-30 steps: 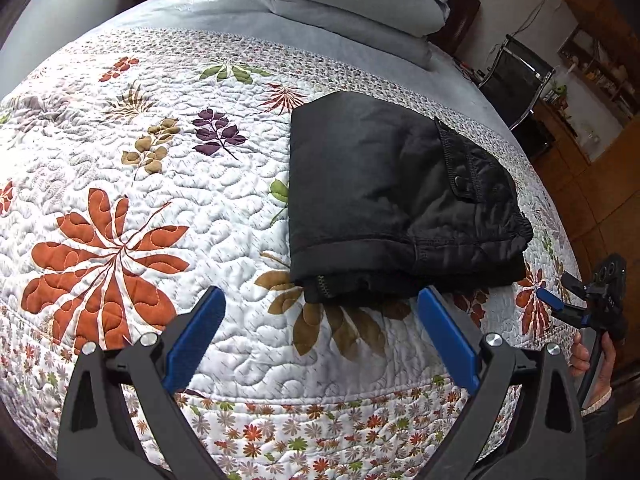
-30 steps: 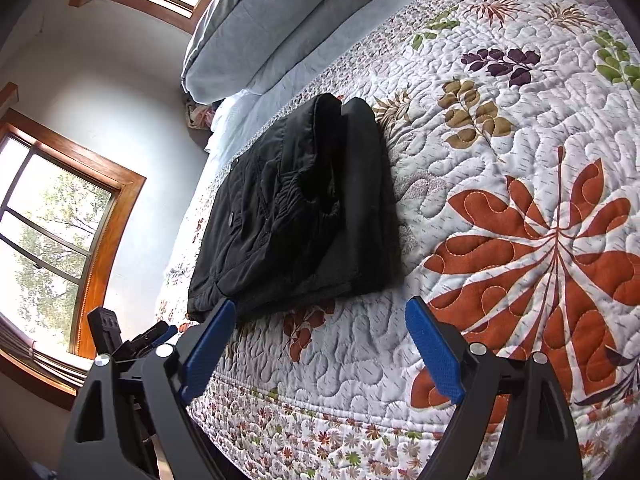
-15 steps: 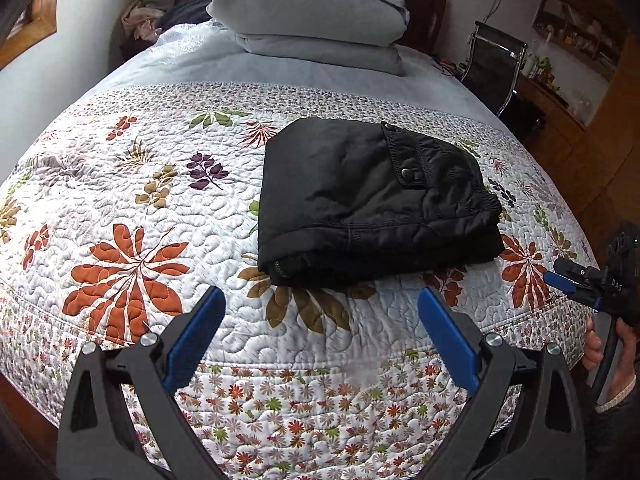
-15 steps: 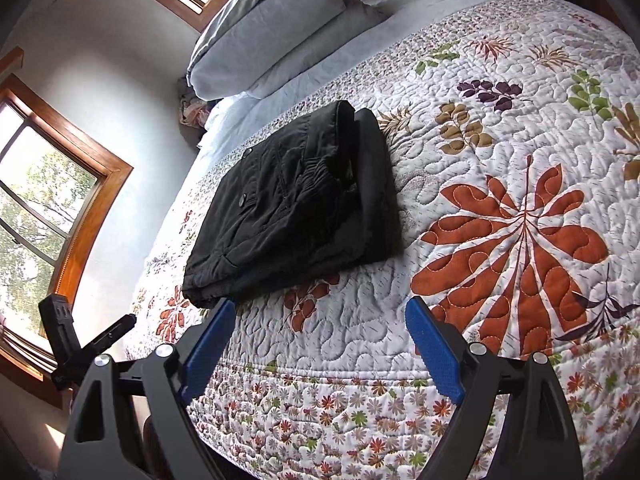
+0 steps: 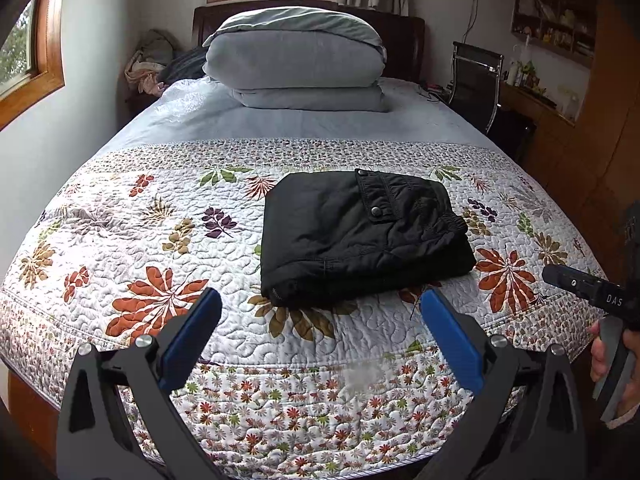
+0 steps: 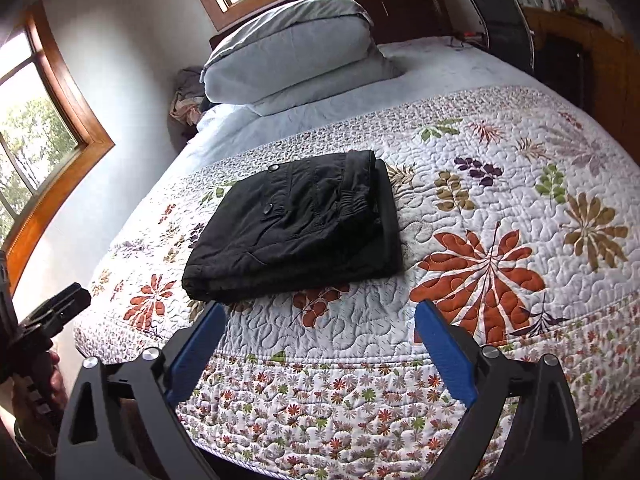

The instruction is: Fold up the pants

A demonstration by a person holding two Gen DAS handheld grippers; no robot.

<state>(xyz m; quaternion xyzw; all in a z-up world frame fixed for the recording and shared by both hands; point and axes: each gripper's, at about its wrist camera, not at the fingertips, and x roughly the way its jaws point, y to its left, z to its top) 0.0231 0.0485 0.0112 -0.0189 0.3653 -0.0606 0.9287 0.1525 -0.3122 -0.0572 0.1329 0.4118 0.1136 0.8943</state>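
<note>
Both claws hung angled down off the bed's foot: left claw wide and empty, right claw opening, empty, pants folded beyond.

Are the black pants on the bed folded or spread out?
Folded: the black pants lie as a compact stacked rectangle on the quilt, layered edges showing.

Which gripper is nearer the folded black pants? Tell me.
Left, narrowly. The left gripper faces the folded black pants squarely; the right gripper, fingers opening with nothing between, stands back off their near corner. Neither touches.
</note>
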